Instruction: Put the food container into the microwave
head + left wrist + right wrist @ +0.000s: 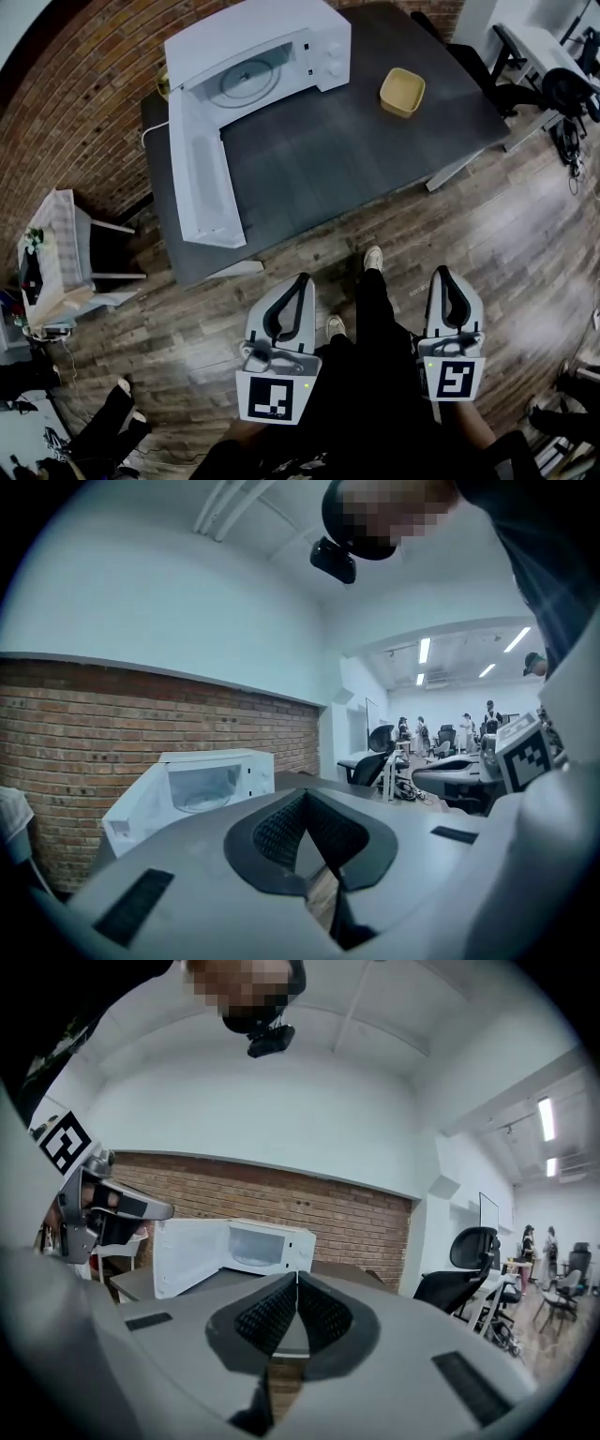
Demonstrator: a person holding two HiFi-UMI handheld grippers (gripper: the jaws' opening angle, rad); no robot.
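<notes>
A yellow food container [401, 91] sits on the right part of the dark table [319, 159]. The white microwave [253, 56] stands at the table's back left, its door [202, 183] swung wide open toward me. Both grippers hang over the wooden floor, well short of the table's near edge. My left gripper [304, 278] is shut with nothing in it, and so is my right gripper [441, 273]. The left gripper view shows the shut jaw tips [305, 795] and the microwave [202, 785] beyond. In the right gripper view the jaw tips [296, 1279] point at the open microwave [239, 1246].
A brick wall [84, 103] runs behind and left of the table. A small white stand [56, 253] is on the left. An office chair [459, 1274] and desks stand to the right, with people far back [469, 728]. My own feet [373, 258] are near the table's edge.
</notes>
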